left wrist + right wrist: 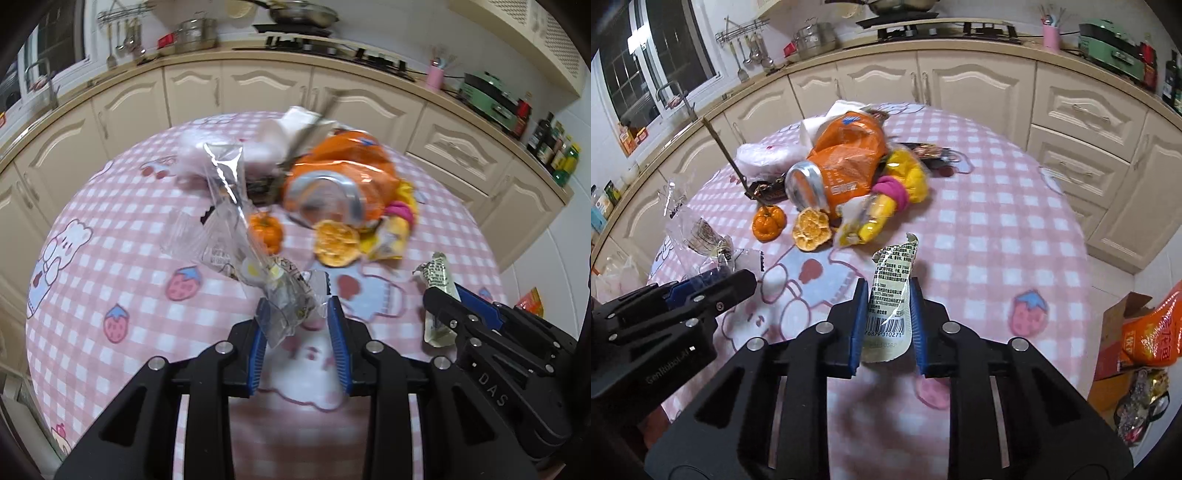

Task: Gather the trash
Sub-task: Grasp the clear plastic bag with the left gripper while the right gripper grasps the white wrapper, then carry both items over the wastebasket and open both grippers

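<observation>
At the left, a clear plastic wrapper (258, 266) is pinched between the jaws of the left gripper (298, 314) and is held above the pink checked counter (110, 236). Farther in, near the counter's middle, a heap of trash is seen: a small orange fruit (265, 229), a dried orange peel (337, 242), a silver can (325, 195) lying against an orange snack bag (351, 162), and a yellow wrapper (391, 236). To the right, a pale printed sachet (892, 299) is clamped upright between the jaws of the right gripper (888, 321). At the far right, off the counter, a cardboard box (1123, 332) with an orange bag in it is visible.
</observation>
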Demonstrator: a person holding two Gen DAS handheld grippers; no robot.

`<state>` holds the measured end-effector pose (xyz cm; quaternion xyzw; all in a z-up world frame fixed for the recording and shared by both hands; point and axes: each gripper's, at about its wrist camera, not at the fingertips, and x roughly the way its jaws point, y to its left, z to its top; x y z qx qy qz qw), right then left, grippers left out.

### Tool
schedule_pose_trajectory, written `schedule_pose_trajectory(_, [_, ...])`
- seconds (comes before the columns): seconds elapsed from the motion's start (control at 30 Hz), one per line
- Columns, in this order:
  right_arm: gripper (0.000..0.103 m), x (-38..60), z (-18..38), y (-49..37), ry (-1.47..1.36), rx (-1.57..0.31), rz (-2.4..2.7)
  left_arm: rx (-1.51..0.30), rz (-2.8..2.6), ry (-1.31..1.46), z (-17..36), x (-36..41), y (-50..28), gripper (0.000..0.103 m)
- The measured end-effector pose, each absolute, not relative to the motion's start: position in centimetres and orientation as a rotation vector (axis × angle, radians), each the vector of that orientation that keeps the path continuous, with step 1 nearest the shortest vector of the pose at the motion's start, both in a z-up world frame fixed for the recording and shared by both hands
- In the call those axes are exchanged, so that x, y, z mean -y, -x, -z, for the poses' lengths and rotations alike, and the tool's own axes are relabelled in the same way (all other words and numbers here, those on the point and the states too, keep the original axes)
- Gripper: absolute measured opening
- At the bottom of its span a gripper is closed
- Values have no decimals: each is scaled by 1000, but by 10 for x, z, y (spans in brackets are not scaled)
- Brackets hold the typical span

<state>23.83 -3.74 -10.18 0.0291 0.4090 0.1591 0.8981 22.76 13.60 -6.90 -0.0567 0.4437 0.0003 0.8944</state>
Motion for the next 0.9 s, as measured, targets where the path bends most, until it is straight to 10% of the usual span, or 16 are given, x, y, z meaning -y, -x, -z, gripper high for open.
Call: schedule_pose_trajectory(0.9, [23,231,111,-185,-329,-801,-19,-929,368,-104,58,69,-209,31])
